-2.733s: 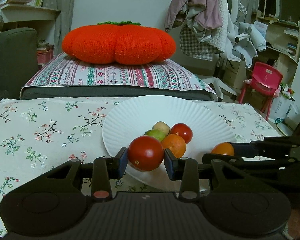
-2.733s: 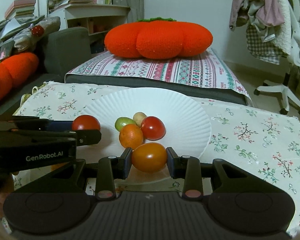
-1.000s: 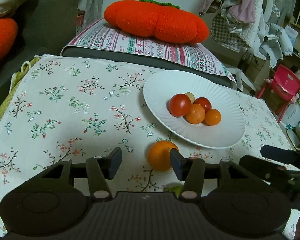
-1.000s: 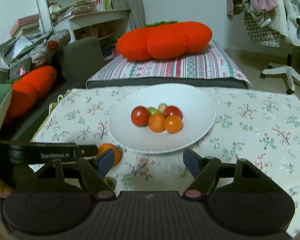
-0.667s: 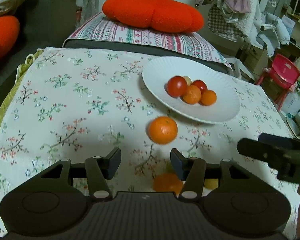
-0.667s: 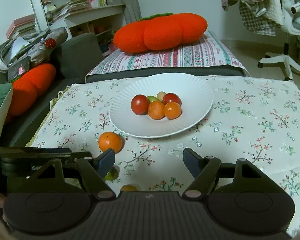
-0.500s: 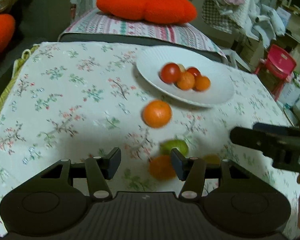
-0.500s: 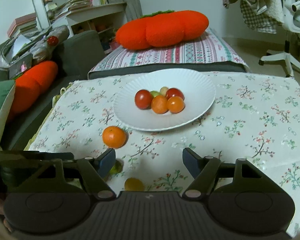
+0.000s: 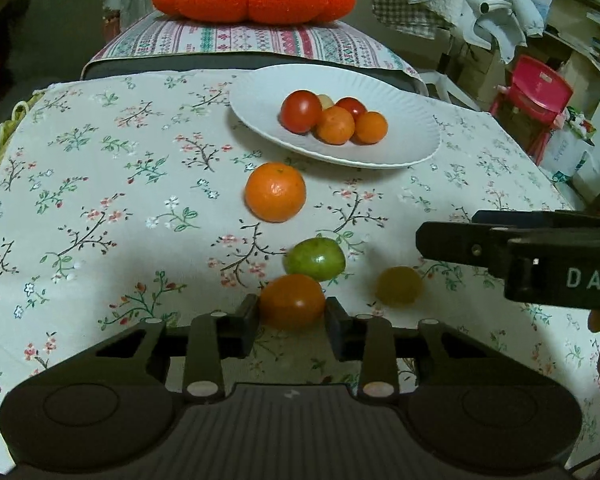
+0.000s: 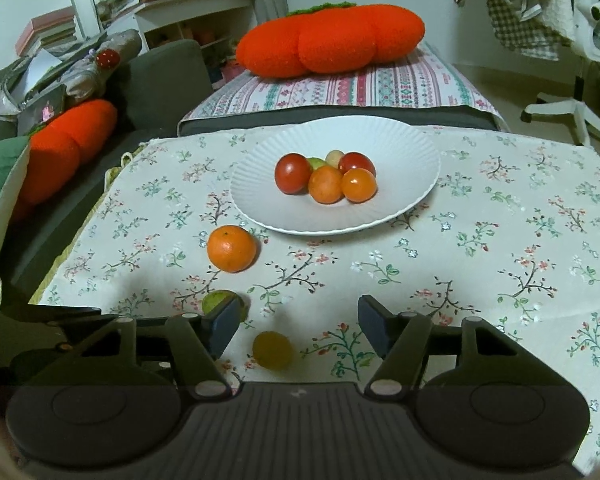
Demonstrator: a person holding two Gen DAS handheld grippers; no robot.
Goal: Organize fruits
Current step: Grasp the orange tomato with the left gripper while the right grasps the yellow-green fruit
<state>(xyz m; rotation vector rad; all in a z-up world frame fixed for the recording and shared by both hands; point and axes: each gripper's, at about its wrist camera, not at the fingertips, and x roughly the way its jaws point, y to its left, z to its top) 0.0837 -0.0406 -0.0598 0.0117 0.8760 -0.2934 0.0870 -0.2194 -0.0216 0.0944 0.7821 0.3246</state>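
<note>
A white paper plate (image 9: 412, 120) (image 10: 400, 140) on the floral cloth holds several small tomatoes and fruits. A mandarin (image 9: 275, 191) (image 10: 231, 248), a green fruit (image 9: 314, 259) (image 10: 214, 300) and a yellow tomato (image 9: 399, 285) (image 10: 272, 350) lie on the cloth in front of it. My left gripper (image 9: 292, 320) has its fingers against both sides of an orange-red tomato (image 9: 292, 300) that rests on the cloth. My right gripper (image 10: 298, 320) is open and empty above the yellow tomato, and its side shows in the left wrist view (image 9: 520, 252).
The cloth-covered table (image 10: 520, 240) ends at a bench with a striped cover (image 10: 340, 84) and an orange pumpkin cushion (image 10: 328, 42). A sofa with cushions (image 10: 60, 148) lies to the left. A red child's chair (image 9: 536, 88) stands at the right.
Both grippers have pulled back from the plate after leaving their tomatoes on it. The left gripper has come down around the orange-red tomato and narrowed onto it.
</note>
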